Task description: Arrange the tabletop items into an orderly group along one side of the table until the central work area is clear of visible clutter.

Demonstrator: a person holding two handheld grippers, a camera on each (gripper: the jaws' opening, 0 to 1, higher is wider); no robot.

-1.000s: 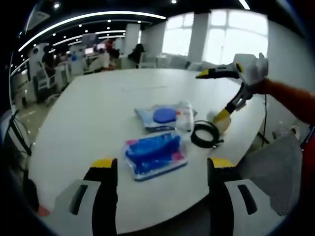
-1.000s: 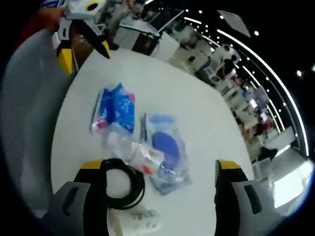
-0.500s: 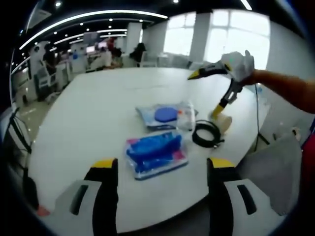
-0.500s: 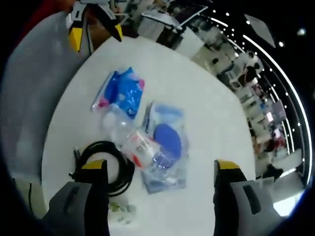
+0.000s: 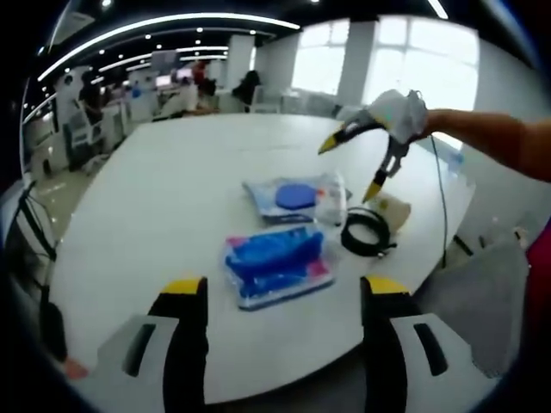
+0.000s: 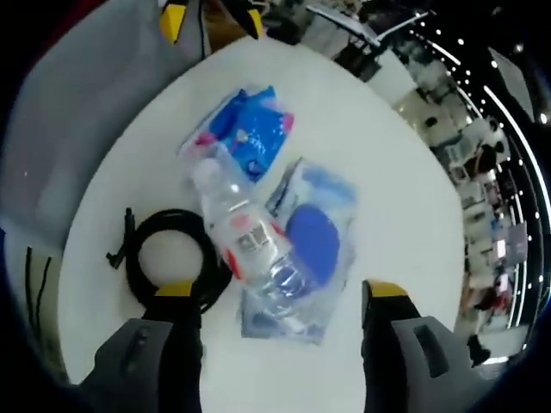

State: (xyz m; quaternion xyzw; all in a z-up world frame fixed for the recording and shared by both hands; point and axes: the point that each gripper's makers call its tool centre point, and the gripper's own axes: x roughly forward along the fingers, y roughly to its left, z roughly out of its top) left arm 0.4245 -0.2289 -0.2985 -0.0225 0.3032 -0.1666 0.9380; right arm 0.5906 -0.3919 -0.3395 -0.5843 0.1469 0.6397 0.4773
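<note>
Tabletop items cluster near one edge of the white table (image 5: pixel 155 198): blue packet (image 5: pixel 275 265), clear pouch with a blue disc (image 5: pixel 297 196), plastic bottle (image 6: pixel 237 228) lying across the pouch's edge, coiled black cable (image 6: pixel 168 262) just beside it, and a pale object (image 5: pixel 392 209) past the cable. Over the last second the right gripper (image 6: pixel 271 297) has swung from beside the cable to above the bottle and pouch, jaws spread, empty. Left gripper (image 5: pixel 284 288) hangs back, jaws parted, nothing between them, facing the blue packet. Items themselves look unmoved. Reads as lining up a first pick, likely the bottle; sorting not yet begun.
</note>
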